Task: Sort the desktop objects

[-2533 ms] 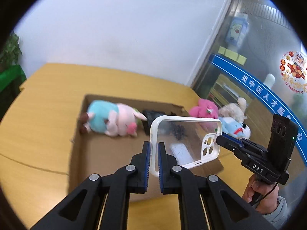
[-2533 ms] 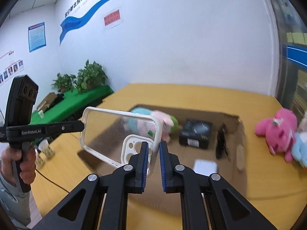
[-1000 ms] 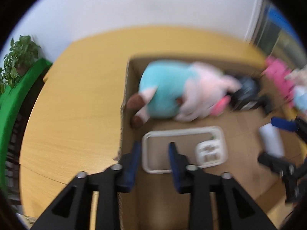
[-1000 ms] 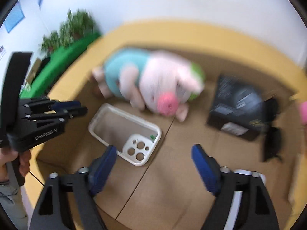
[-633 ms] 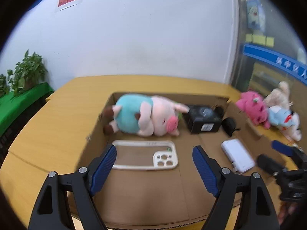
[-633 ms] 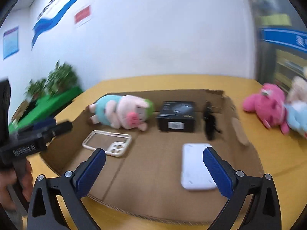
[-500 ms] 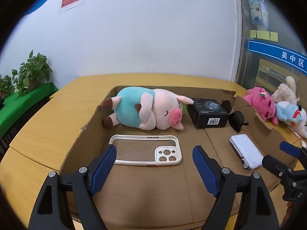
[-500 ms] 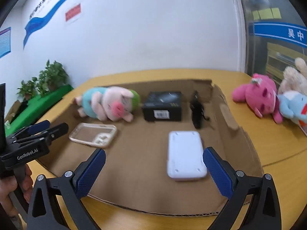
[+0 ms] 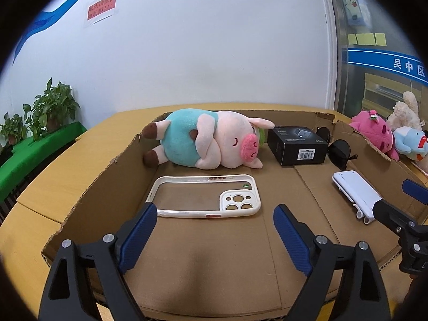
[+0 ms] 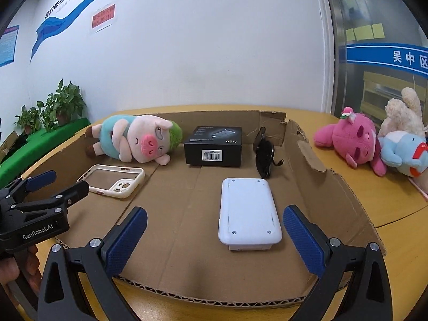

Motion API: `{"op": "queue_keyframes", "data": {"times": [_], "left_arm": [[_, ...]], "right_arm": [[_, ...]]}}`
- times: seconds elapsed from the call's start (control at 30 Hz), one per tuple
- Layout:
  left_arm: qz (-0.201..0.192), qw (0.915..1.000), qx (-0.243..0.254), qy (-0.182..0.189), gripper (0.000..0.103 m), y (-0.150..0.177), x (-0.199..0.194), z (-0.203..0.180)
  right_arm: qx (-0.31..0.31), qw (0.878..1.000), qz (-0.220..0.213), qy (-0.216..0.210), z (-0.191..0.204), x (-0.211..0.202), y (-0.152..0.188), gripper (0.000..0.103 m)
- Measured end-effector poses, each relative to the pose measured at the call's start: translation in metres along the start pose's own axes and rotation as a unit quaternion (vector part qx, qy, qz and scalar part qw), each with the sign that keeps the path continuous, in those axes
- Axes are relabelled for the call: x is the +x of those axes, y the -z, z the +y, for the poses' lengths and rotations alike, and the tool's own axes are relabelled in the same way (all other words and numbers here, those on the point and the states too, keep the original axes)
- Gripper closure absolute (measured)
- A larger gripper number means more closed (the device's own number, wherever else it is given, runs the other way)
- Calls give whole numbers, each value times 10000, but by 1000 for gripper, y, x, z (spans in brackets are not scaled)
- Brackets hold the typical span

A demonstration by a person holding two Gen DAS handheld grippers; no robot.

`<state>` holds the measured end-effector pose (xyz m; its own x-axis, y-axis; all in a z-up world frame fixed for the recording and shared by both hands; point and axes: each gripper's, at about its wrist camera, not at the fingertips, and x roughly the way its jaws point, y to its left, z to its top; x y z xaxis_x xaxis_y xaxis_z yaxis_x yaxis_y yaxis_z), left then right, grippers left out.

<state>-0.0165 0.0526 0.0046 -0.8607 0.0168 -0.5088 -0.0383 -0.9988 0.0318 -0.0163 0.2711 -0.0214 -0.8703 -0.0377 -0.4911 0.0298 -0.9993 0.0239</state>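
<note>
A shallow cardboard box [image 9: 107,187] [image 10: 329,187] lies on the wooden table. In it lie a clear phone case with a white rim [image 9: 206,199] [image 10: 112,179], a pig plush in teal [image 9: 203,141] [image 10: 133,139], a black boxed charger [image 9: 297,144] [image 10: 214,145], black sunglasses [image 9: 338,151] [image 10: 264,155] and a white flat device [image 9: 355,192] [image 10: 248,211]. My left gripper [image 9: 214,238] is open and empty, just in front of the phone case. My right gripper [image 10: 214,239] is open and empty, in front of the white device.
A pink plush [image 10: 350,140] [image 9: 374,133], a blue plush [image 10: 404,152] and a beige plush [image 10: 401,115] lie on the table right of the box. Potted plants [image 9: 40,112] on a green shelf stand at the far left. A white wall is behind.
Both grippers held the phone case above the box, lowered it onto the box floor, opened and let it go. Both have since drawn back and up, now open and empty.
</note>
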Motion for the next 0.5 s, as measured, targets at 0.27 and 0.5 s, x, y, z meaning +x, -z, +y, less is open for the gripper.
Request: {"op": "queue_keyframes", "data": {"times": [0.27,0.5], "left_arm": [[287,9996,-13,-70,0,3,11,0],[64,9994,82,-345,1,0,-7,4]], "right_arm": [[-10,9997,230,6,0,9,1,0],[6,9998,175,7,1,7,3,0]]}}
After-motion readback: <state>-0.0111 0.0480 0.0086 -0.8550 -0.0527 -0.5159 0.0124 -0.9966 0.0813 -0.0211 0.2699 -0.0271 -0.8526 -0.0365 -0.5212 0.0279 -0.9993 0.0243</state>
